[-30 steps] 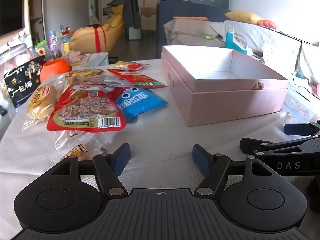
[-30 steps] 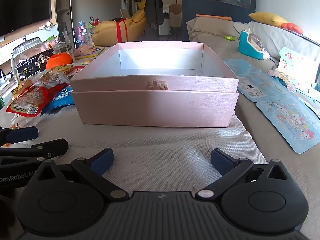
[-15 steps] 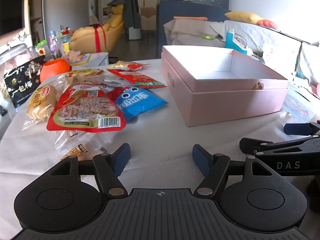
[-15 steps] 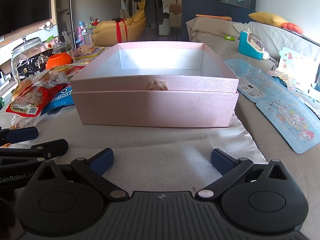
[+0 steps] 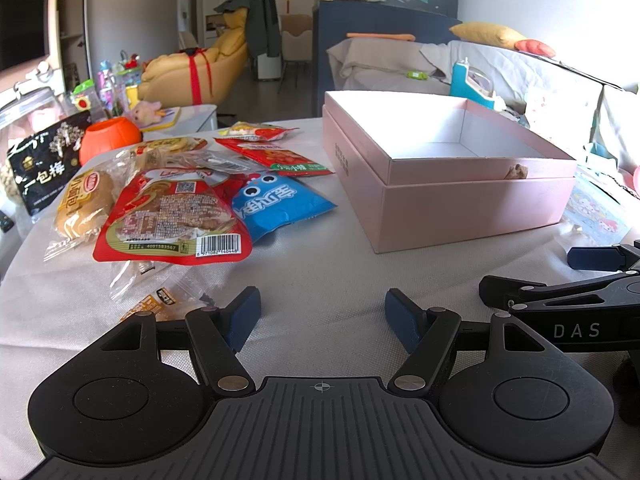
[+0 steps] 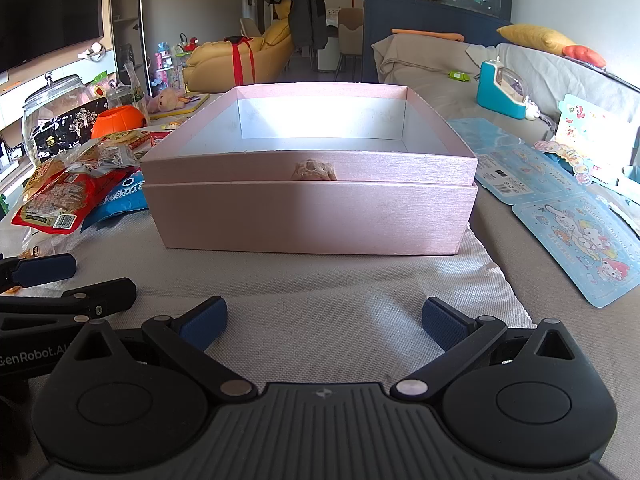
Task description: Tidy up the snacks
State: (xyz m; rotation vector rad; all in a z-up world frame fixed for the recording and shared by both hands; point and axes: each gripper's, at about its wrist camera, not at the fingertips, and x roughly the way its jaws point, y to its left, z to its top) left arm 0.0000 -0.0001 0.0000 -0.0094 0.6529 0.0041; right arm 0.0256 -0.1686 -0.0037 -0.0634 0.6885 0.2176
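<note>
An open pink box stands on the white cloth, with nothing visible inside it. Left of it lie several snack packets: a large red pouch, a blue packet with cartoon eyes, a bread roll in clear wrap, a flat red packet and a small clear-wrapped snack. My left gripper rests low on the cloth, open, just right of that small snack. My right gripper is open in front of the box's near wall. Each gripper's fingers show at the edge of the other's view.
A black bag with white characters, an orange pumpkin pot and a glass jar stand at the far left. Blue cartoon sticker sheets lie right of the box. A teal toy sits on the sofa behind.
</note>
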